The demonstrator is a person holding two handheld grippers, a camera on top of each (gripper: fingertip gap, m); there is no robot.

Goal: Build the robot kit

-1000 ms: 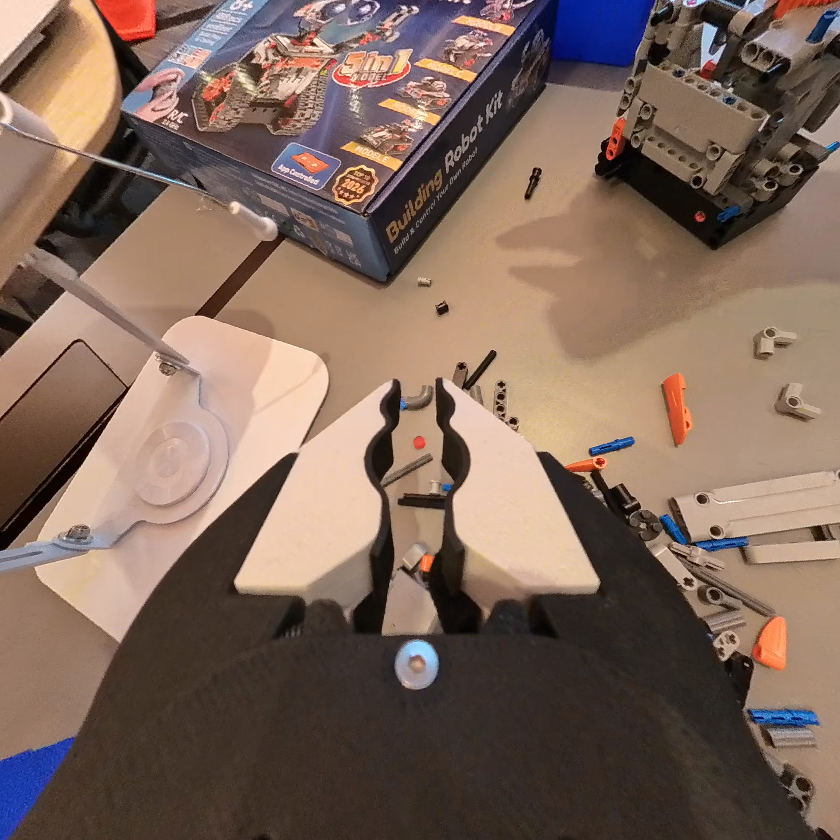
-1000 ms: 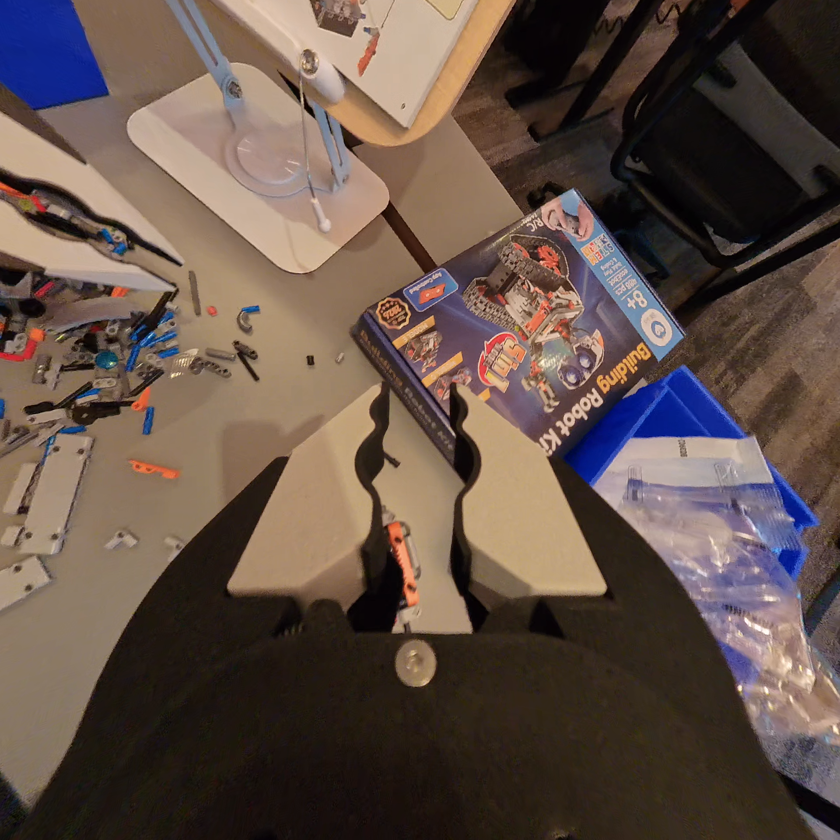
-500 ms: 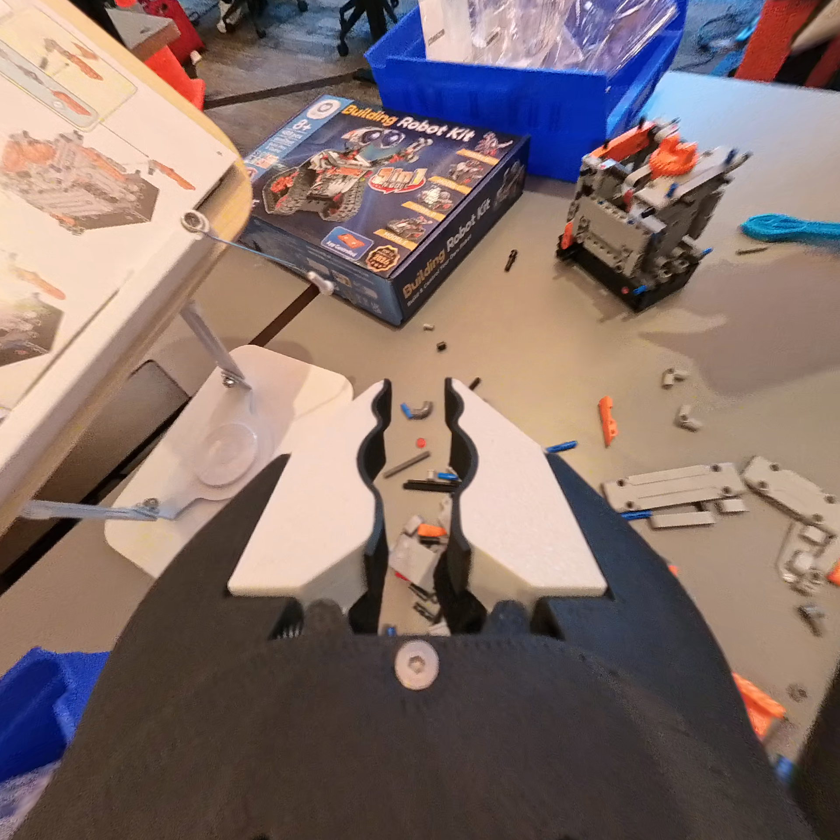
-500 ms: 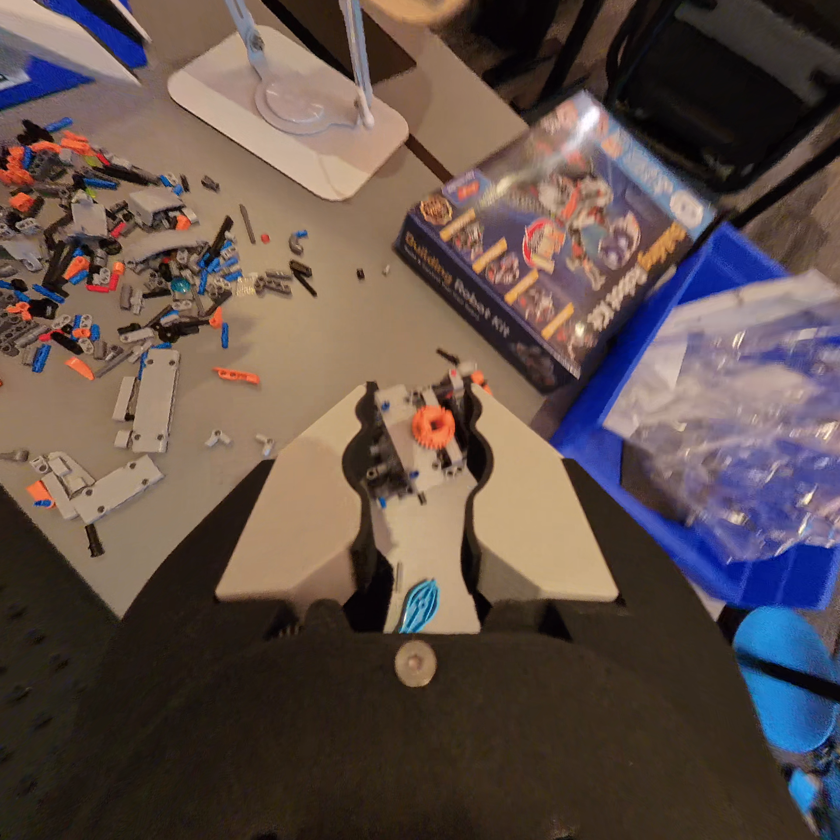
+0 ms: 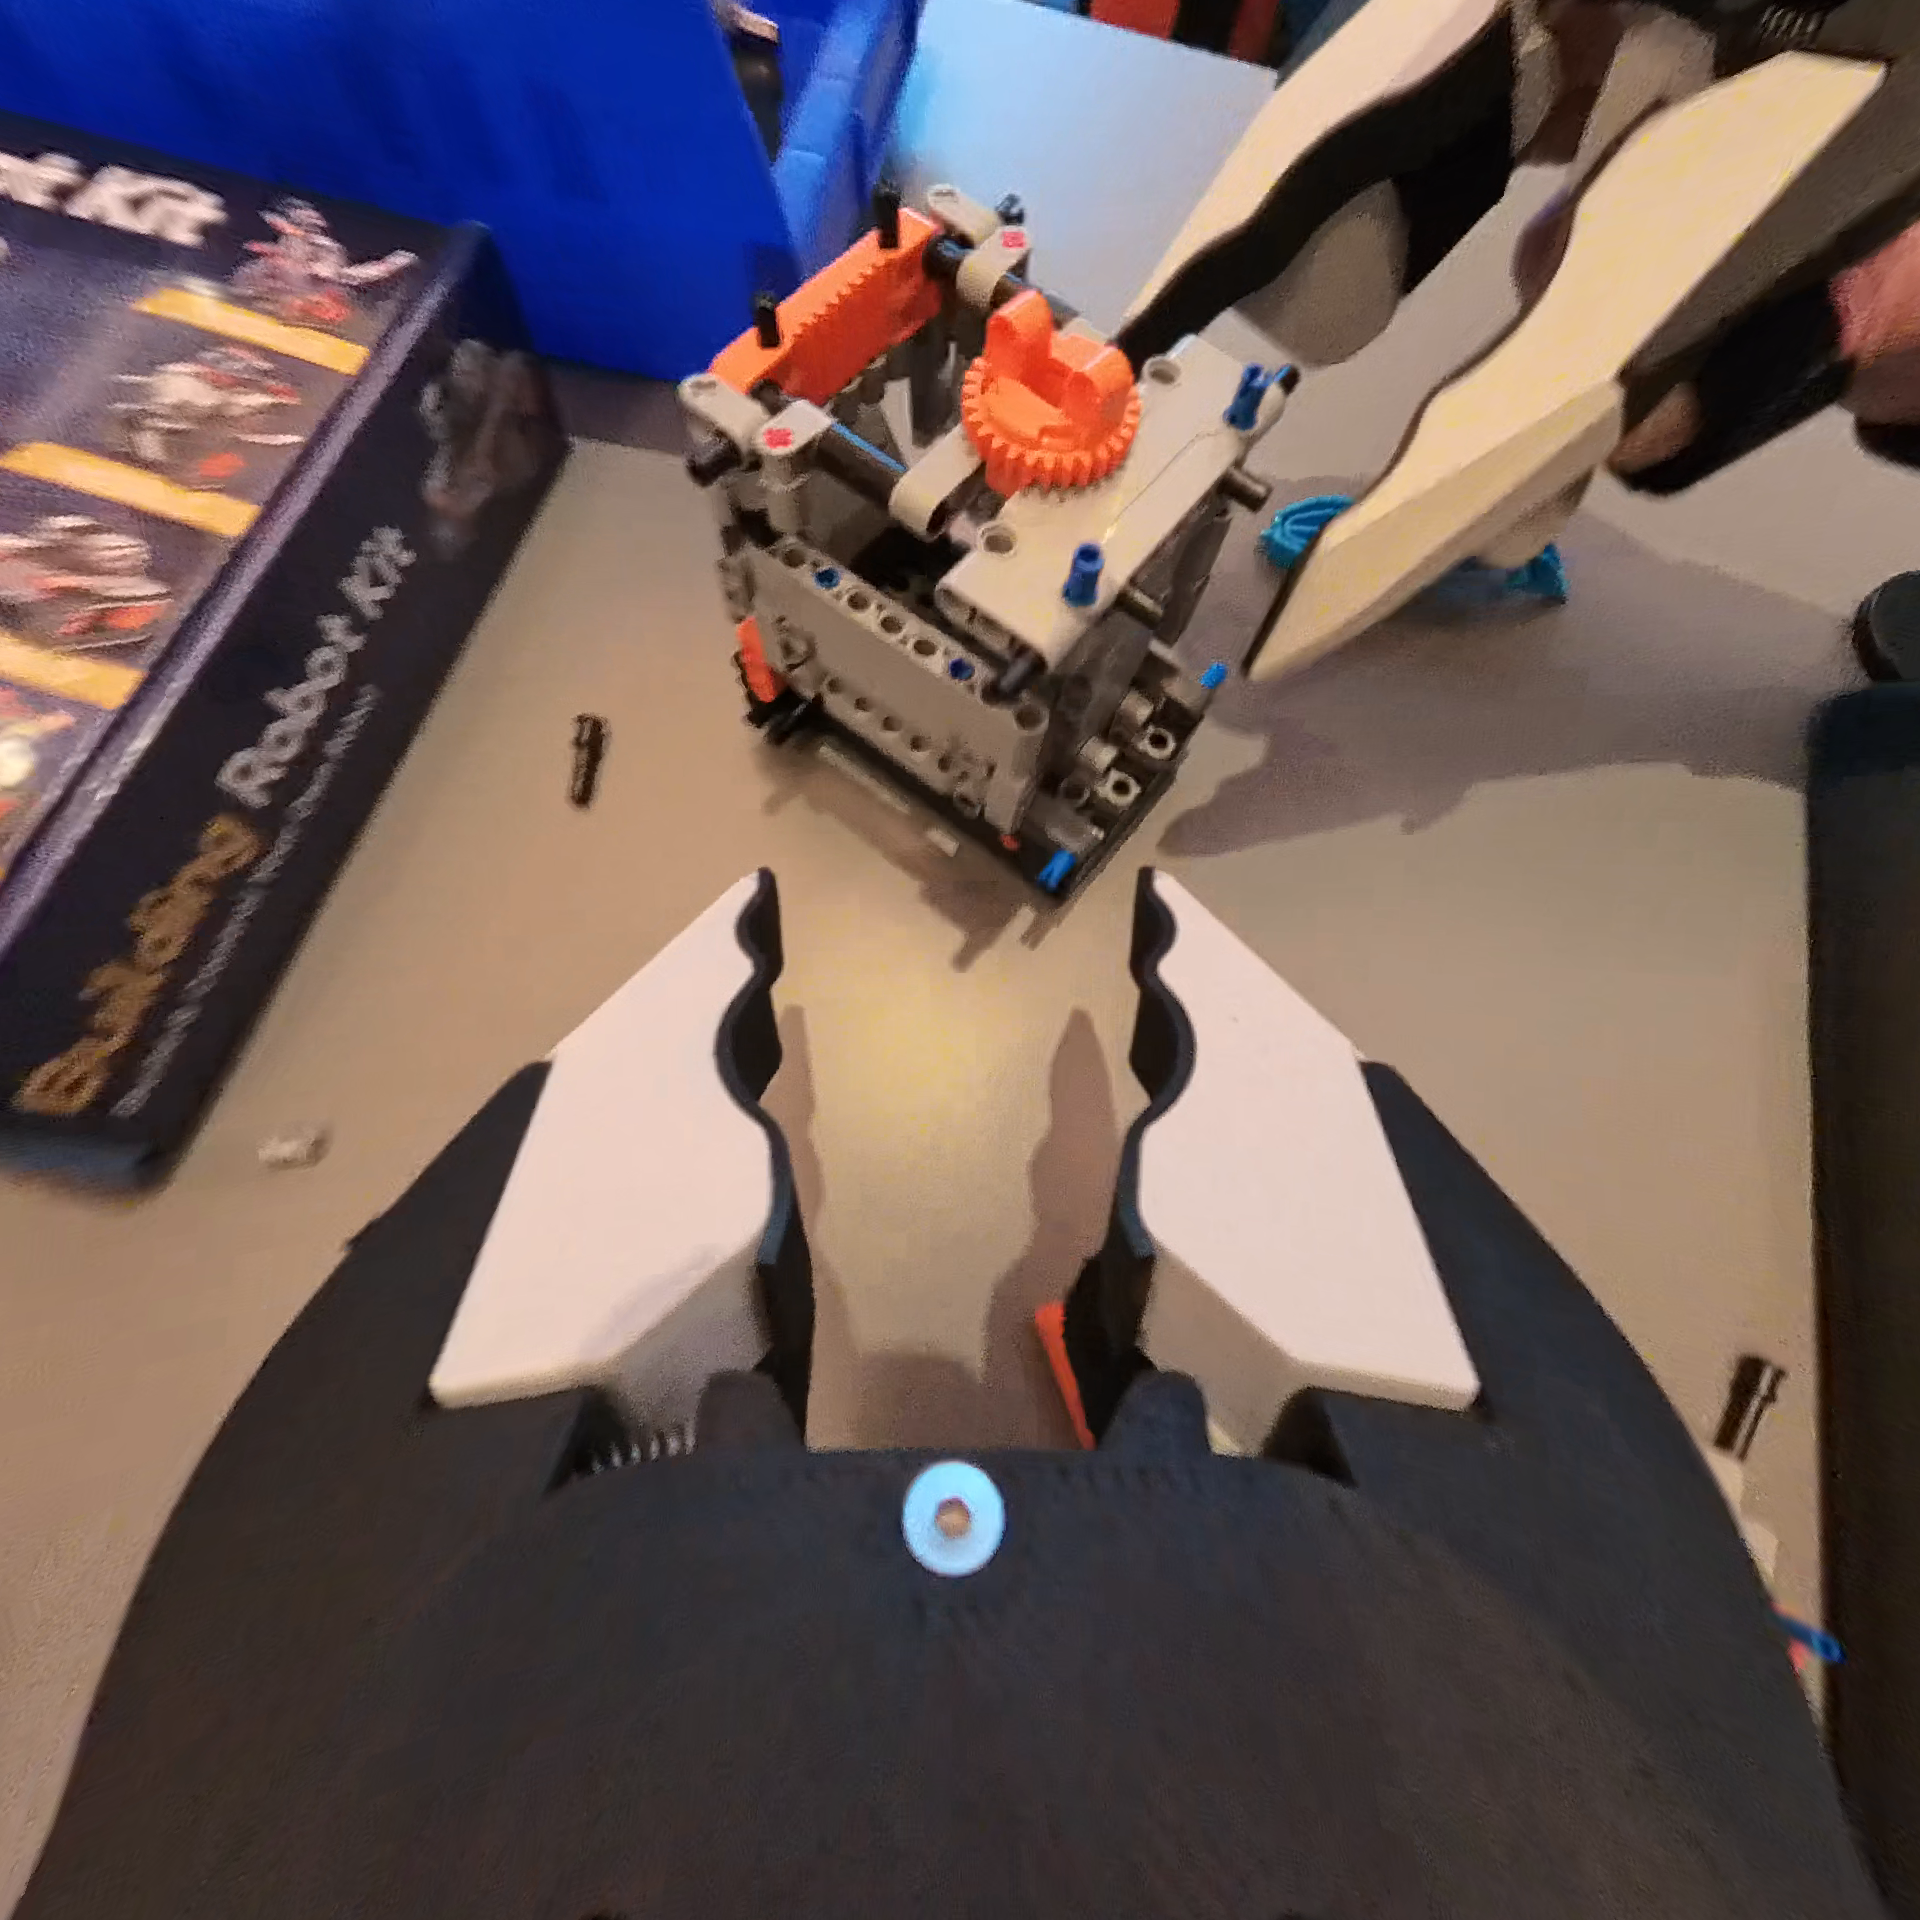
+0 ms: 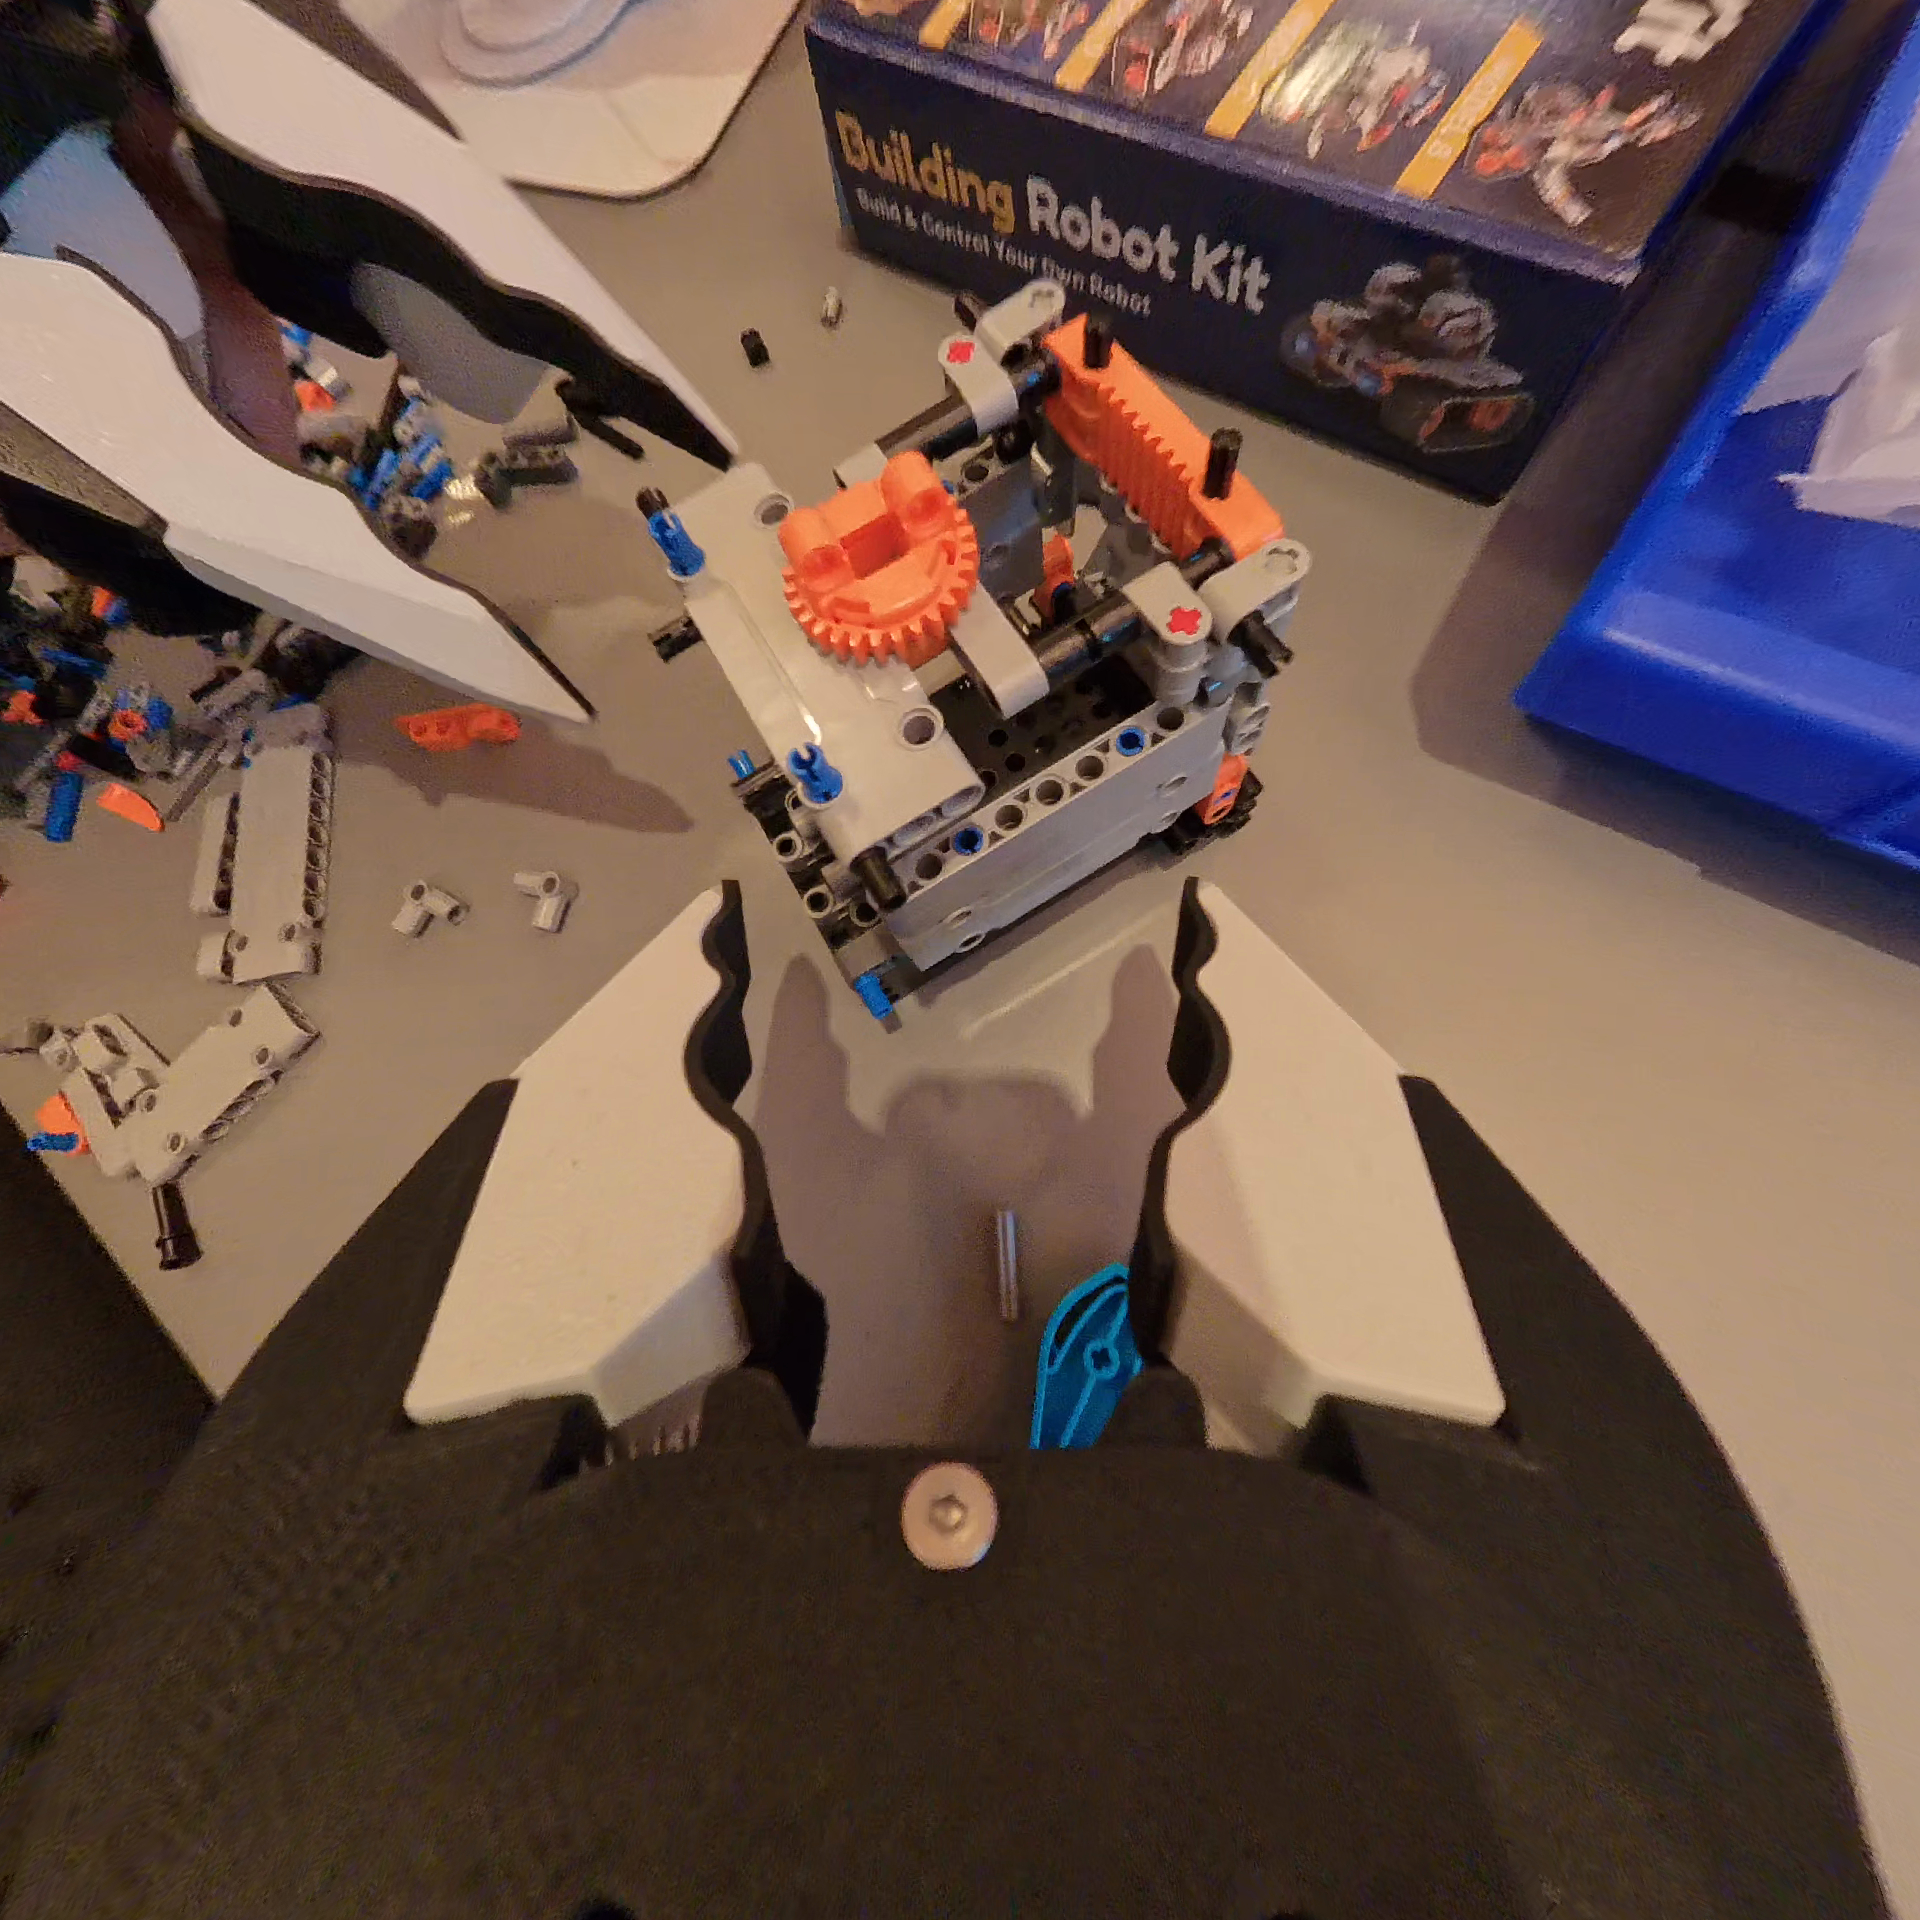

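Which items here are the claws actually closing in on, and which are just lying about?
Being worked on:
- brick assembly with orange gear
- left claw, open
- right claw, open

Lying about:
- kit box
- blue bin
- loose parts pile
- teal piece

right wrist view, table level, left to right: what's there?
Pile of loose bricks → left tongs, open → orange piece → block assembly with orange gear → blue bin. The kit box lies farther back, spanning the middle and right.
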